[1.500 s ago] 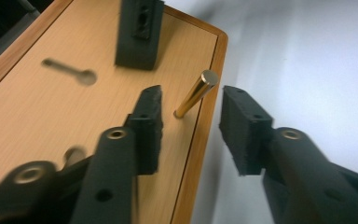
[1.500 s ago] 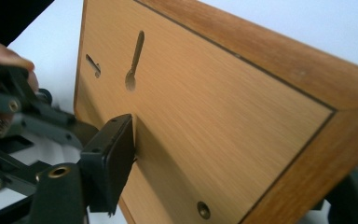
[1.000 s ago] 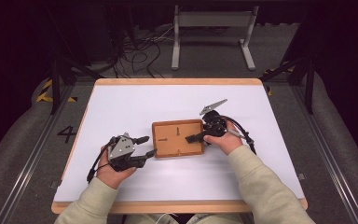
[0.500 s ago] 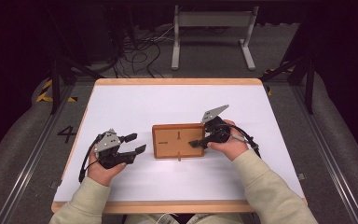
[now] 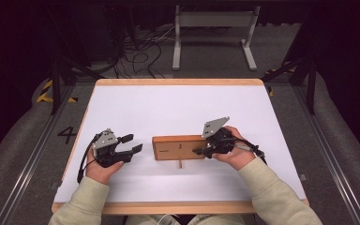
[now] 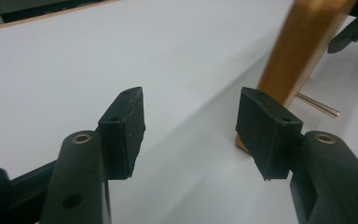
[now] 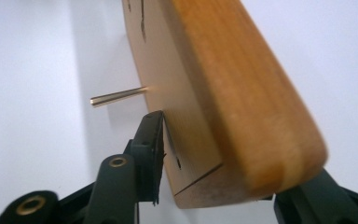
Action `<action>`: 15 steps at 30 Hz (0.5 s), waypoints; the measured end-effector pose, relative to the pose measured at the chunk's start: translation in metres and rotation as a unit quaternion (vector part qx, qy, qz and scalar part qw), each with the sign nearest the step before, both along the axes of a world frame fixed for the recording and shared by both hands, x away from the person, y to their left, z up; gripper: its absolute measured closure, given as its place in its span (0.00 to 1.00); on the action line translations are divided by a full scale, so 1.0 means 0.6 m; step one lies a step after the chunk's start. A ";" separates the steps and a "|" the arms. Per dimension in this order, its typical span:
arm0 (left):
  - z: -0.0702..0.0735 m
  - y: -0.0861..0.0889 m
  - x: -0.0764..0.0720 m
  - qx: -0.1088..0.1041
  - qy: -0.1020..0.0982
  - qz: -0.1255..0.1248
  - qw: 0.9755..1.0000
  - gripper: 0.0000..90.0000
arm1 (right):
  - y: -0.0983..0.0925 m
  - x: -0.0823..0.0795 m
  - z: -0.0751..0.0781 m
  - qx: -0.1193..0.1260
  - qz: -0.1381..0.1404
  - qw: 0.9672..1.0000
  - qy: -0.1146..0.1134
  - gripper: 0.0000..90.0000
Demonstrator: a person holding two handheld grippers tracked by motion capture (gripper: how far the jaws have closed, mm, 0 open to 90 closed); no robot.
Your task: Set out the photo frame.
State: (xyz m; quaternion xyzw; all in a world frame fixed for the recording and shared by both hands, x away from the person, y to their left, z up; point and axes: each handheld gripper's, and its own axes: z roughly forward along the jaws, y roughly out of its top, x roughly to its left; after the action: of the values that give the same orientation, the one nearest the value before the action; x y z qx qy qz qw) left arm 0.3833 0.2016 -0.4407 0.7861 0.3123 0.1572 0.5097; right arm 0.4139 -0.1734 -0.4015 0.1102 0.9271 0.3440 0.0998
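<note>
The wooden board stands on its long edge a little in front of the middle of the desk, and you have its right end between the jaws of your right gripper. In the right gripper view that end rises from between the two jaws: one black pad lies flat against the board's broad face, and the other jaw comes up behind the rounded back, so the jaws, which have just been closing, now grip the board. Your left gripper sits just off the board's left end, apart from it; in the left gripper view the board stands beyond and to the right of the right-hand pad, outside the gap. The board is a thick slab of warm orange-brown wood with rounded corners and a visible grain, its broad face carrying a few thin dark lines. A slim brass-coloured pin sticks straight out of that face toward you, near the board's lower middle, and its tip hangs free above the white desk top. The left jaws stand well apart with nothing but bare desk between the pads, touching nothing. Your right hand wraps the gripper just right of the board, and your left hand holds its gripper to the board's left.
</note>
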 end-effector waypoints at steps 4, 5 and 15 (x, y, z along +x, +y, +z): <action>-0.001 -0.001 0.000 -0.001 0.002 0.000 1.000 0.47 | -0.003 -0.010 0.000 0.001 0.006 1.000 -0.005 0.68; -0.001 -0.001 0.000 0.000 0.002 0.001 1.000 0.47 | -0.003 -0.012 0.000 0.002 0.009 1.000 -0.008 0.68; -0.003 0.002 0.001 0.004 0.004 0.012 1.000 0.49 | 0.001 -0.050 -0.001 -0.026 0.033 0.997 -0.059 0.74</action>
State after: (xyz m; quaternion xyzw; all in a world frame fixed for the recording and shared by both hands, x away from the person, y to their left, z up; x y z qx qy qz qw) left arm 0.3839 0.2028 -0.4423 0.7848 0.3232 0.1610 0.5036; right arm 0.3840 -0.1729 -0.4020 0.0559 0.9314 0.3289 0.1459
